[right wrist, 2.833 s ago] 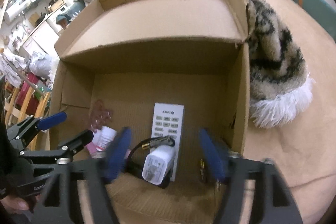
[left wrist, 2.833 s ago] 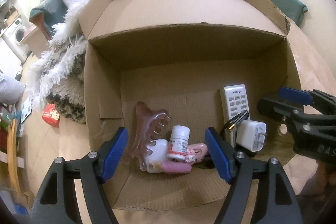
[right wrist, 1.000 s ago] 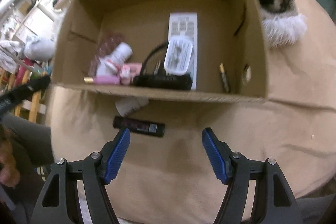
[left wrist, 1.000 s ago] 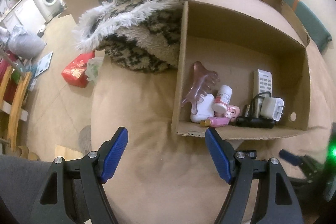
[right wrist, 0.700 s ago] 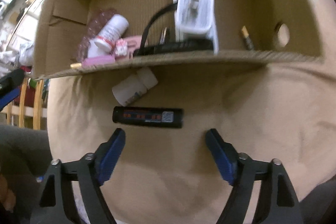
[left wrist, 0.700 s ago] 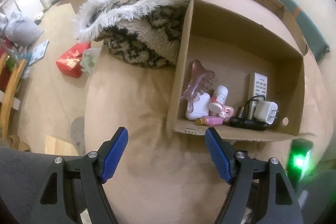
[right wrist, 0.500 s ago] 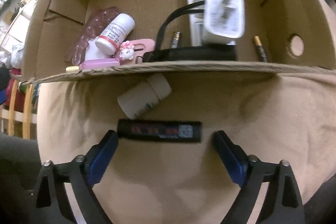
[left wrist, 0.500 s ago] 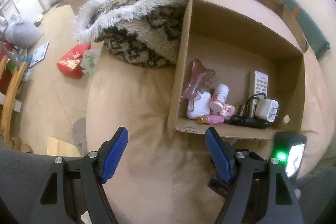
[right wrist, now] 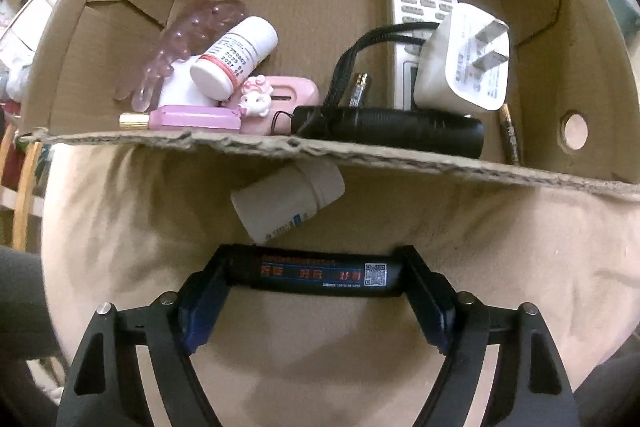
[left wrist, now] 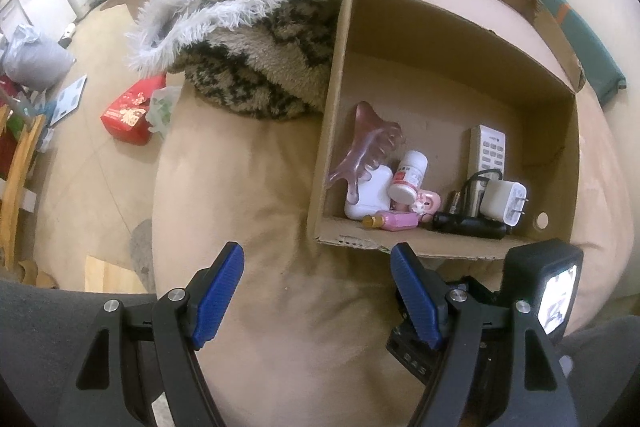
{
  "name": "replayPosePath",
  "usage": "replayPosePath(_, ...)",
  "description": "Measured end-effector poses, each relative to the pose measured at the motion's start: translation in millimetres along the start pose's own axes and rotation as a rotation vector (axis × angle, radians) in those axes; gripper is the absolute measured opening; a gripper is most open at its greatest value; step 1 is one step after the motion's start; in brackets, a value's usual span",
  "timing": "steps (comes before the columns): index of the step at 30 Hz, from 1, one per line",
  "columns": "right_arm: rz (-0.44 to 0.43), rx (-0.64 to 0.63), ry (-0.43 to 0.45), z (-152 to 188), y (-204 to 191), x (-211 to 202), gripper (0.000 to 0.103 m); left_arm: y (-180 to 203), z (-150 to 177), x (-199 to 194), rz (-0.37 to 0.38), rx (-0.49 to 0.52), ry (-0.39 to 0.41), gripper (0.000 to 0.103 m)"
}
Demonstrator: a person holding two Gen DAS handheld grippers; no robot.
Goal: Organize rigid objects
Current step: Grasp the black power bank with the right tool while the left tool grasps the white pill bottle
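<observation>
Little print in view can be made out

The black stick-shaped pack [right wrist: 316,275] lying crosswise between the right gripper's [right wrist: 316,297] closing jaws bears red Chinese characters too soft to read and a QR code at its right end. Beyond it, inside the cardboard box [right wrist: 400,155], the red-banded white pill bottle [right wrist: 236,57] shows rows of digits, illegible.
</observation>
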State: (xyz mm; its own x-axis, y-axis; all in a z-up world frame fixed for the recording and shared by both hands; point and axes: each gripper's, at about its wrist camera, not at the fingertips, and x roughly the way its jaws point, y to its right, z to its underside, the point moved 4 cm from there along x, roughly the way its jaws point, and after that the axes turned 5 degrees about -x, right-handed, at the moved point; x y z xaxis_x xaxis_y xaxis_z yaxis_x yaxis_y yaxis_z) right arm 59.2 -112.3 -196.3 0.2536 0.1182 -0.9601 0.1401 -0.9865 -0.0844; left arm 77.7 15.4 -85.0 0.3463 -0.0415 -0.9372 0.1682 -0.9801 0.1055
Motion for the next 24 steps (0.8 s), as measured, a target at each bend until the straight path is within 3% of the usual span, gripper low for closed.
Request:
replayPosePath(7, -0.072, -0.072, -0.067, 9.6, 7.8, -18.5, 0.086, -3.8, 4.2, 7.0, -0.01, -0.003, -0.023, 0.073)
replayPosePath(10, -0.059, -0.096, -0.073, 14.6, 21.9, -31.1, 0.086, 0.2, 10.1, 13.8, -0.011, 0.016, -0.051, 0.073)
replayPosePath(15, -0.067, -0.024, -0.07, 18.1, 60.7, -40.3, 0.086, 16.3, 26.5, 30.3, -0.006, 0.08, -0.11, 0.073)
replayPosePath(24, -0.063, 0.109, -0.009, 26.2, 105.6, -54.6, 0.086, 42.1, 40.8, 52.1, -0.05, 0.093, -0.095, 0.073)
